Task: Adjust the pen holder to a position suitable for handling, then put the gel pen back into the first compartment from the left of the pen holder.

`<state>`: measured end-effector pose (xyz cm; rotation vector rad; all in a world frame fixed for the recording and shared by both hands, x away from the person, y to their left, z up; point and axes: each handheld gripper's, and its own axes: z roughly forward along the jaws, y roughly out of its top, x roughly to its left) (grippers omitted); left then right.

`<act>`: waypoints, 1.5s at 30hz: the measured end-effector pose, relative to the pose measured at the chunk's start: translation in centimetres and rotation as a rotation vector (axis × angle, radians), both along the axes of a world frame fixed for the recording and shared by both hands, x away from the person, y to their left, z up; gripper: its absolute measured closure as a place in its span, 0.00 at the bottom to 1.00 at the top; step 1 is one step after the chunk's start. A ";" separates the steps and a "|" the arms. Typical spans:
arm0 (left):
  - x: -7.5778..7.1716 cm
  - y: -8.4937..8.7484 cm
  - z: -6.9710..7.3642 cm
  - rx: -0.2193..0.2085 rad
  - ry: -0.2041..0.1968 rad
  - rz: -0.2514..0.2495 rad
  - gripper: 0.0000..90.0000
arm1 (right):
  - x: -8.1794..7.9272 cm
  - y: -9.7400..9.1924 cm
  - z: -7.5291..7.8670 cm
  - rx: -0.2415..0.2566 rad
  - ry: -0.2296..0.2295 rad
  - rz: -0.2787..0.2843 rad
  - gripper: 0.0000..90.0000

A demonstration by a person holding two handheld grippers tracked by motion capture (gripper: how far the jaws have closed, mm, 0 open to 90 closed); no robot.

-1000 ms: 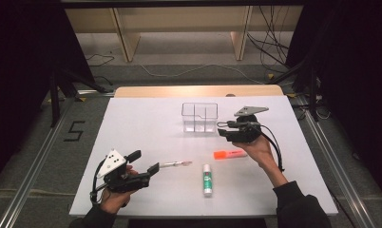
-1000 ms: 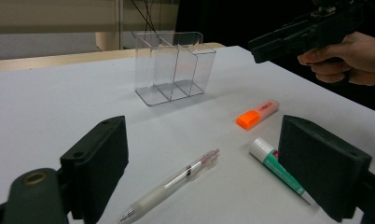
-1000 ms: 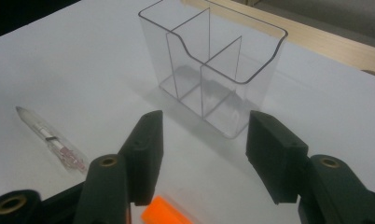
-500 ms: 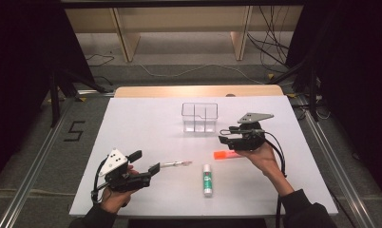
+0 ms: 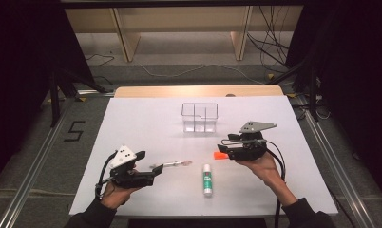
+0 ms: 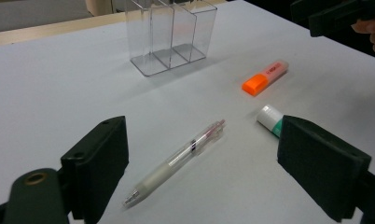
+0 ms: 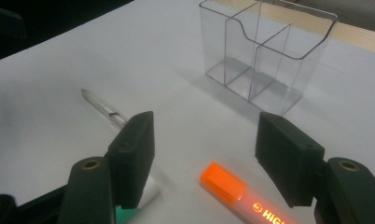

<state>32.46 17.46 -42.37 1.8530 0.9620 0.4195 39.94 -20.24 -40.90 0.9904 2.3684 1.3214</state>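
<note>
Your right gripper (image 5: pixel 223 147) hovers over the right half of the white table (image 5: pixel 146 123), just right of the orange highlighter (image 7: pixel 244 196), and its jaws have just been opening; they stand apart with nothing pressed between the pads. In the right gripper view the highlighter lies on the table below and between the two black jaws, its orange cap pointing toward the far left, untouched. The clear organizer (image 5: pixel 199 116) stands upright beyond it, toward the far side of the table near the middle, its three compartments holding nothing. Your left gripper (image 5: pixel 157 170) rests low at the near left, jaws wide apart and holding nothing. In the left gripper view the clear pen (image 6: pixel 178 161) lies flat on the table between those jaws, touching neither pad, its tip toward you and its other end angled toward the far right. The glue stick (image 5: pixel 207 178) lies near the middle of the near edge, white cap toward the far side, between your two hands; it sits close to the highlighter but apart from it, and just right of the pen.
</note>
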 end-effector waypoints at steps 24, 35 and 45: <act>3.7 -1.7 0.2 0.248 0.130 -0.078 0.19 | -1.7 -0.2 -0.6 0.010 0.021 0.014 0.39; 5.0 -2.2 0.3 0.323 0.173 -0.116 0.21 | -1.9 -0.3 -0.7 0.005 0.022 0.016 0.38; 6.4 -3.3 -0.2 0.423 0.239 -0.186 0.24 | -1.7 -0.6 -0.8 0.002 0.021 0.005 0.39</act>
